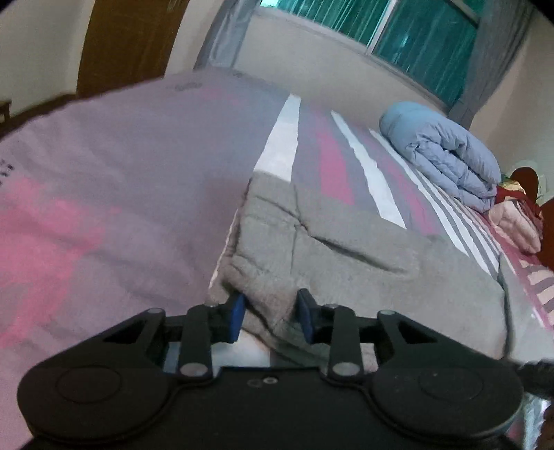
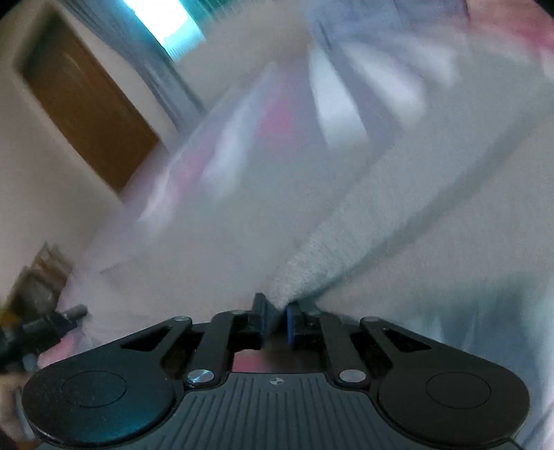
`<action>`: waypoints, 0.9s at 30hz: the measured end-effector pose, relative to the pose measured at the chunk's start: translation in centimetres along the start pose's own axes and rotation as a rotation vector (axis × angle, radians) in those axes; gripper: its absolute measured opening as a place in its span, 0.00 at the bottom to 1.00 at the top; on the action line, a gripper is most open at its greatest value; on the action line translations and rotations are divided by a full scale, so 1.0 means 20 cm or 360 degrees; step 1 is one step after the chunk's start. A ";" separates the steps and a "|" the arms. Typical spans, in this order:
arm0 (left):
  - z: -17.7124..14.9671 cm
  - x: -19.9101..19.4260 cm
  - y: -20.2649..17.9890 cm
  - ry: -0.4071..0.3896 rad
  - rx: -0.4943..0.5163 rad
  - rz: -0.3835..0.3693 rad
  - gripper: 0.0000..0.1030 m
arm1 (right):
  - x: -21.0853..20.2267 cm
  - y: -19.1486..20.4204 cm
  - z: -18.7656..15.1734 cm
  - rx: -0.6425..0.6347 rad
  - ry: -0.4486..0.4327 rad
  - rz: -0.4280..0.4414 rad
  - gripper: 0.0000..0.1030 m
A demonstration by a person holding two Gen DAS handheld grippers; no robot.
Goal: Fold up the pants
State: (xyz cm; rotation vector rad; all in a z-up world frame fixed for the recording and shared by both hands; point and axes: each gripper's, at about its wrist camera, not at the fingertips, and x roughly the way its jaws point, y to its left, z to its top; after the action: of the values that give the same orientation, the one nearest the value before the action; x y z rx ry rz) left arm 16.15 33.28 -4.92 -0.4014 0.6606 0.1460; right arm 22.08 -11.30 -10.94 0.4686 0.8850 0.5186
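Grey fleece pants (image 1: 363, 263) lie folded on the bed, spreading from the middle of the left wrist view to its right. My left gripper (image 1: 271, 316) is at their near edge, its blue pads (image 1: 239, 316) closed on a bunched fold of the grey fabric. The right wrist view is blurred. In it a strip of the same pants (image 2: 332, 242) runs up and to the right from my right gripper (image 2: 278, 318), whose jaws stand almost together and pinch the cloth's end.
The bed has a sheet (image 1: 104, 207) striped in pink, grey and white. A folded pale blue quilt (image 1: 446, 155) and a pink garment (image 1: 516, 221) lie at the far right. A wooden door (image 1: 128, 41) and a window (image 1: 398, 31) stand behind.
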 end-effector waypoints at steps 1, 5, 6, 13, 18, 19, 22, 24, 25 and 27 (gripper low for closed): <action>-0.01 -0.03 -0.01 -0.0008 -0.0003 0.0035 0.31 | -0.04 -0.07 -0.01 0.0107 -0.0033 0.0076 0.15; -0.03 -0.15 -0.14 -0.0099 0.0024 0.0157 0.31 | -0.26 -0.12 0.02 -0.0019 -0.0205 0.0000 0.36; -0.04 -0.17 -0.19 -0.0118 0.0029 0.0162 0.37 | -0.32 -0.13 0.04 -0.0092 -0.0253 -0.0037 0.36; -0.13 -0.17 -0.54 -0.0150 0.0010 0.0264 0.56 | -0.32 -0.15 0.27 -0.0147 -0.0269 -0.0277 0.36; -0.23 0.02 -0.60 0.0038 0.0027 0.0403 0.70 | -0.09 -0.11 0.46 -0.0148 -0.0067 -0.0501 0.36; -0.26 0.03 -0.58 0.0011 -0.0010 0.0398 0.74 | -0.04 -0.11 0.49 -0.0157 -0.0030 -0.0564 0.38; -0.29 0.04 -0.54 -0.0035 -0.0049 0.0366 0.77 | 0.08 -0.15 0.53 -0.0169 0.0069 -0.0656 0.44; -0.30 0.04 -0.54 -0.0043 -0.0038 0.0358 0.77 | 0.08 -0.16 0.52 -0.0226 0.0067 -0.0668 0.41; -0.30 0.05 -0.53 -0.0046 -0.0035 0.0350 0.77 | 0.07 -0.16 0.53 -0.0221 0.0049 -0.0651 0.03; -0.31 0.05 -0.52 -0.0059 -0.0037 0.0332 0.78 | 0.01 -0.20 0.49 -0.0188 0.0016 -0.0620 0.00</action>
State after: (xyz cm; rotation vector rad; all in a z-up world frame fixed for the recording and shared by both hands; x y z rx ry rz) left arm 16.07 21.32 -6.64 -0.3504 0.6640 0.3590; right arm 31.12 -16.03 -7.99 0.1777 0.9219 0.2141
